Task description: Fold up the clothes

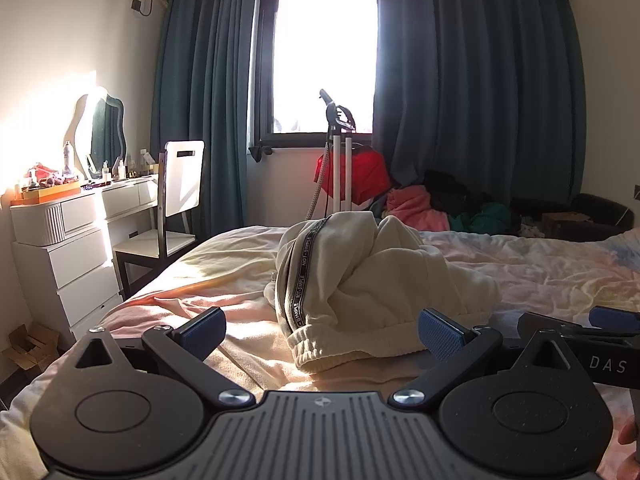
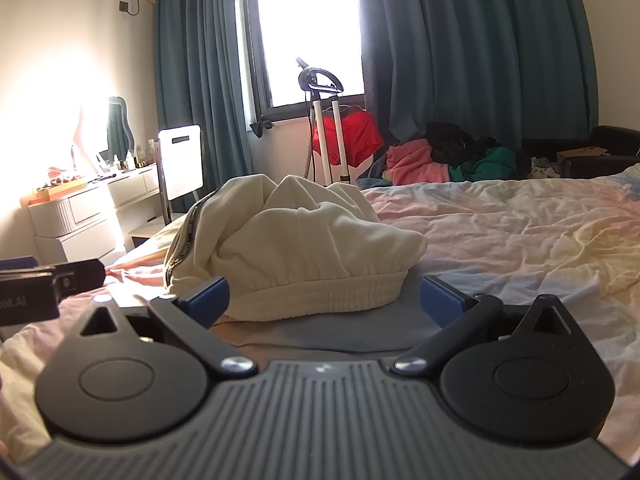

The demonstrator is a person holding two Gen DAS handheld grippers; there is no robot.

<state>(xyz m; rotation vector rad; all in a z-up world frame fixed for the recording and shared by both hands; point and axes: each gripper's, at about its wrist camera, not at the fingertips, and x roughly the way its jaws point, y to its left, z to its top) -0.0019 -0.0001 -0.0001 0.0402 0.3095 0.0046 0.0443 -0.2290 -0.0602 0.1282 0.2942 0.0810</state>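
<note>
Lying crumpled on the bed [image 1: 540, 276], cream sweatpants [image 1: 360, 280] face both wide-spread, empty tongs [image 1: 322, 334]

Sunlit window [image 1: 326, 54], teal curtains [image 1: 472, 80]

Light: I see strong sun coming in through the window [image 1: 326, 56], so bright it looks all white.
Glare: the wall and dresser [image 2: 80, 216] on the left are washed out.
Shadows: my grippers' bodies look very dark; the cream clothes [image 1: 360, 280] cast soft shadows on the bed [image 1: 540, 272].
Edges: the curtains [image 2: 480, 60] bend, corners go black.
Sharpness: mostly clear.
</note>
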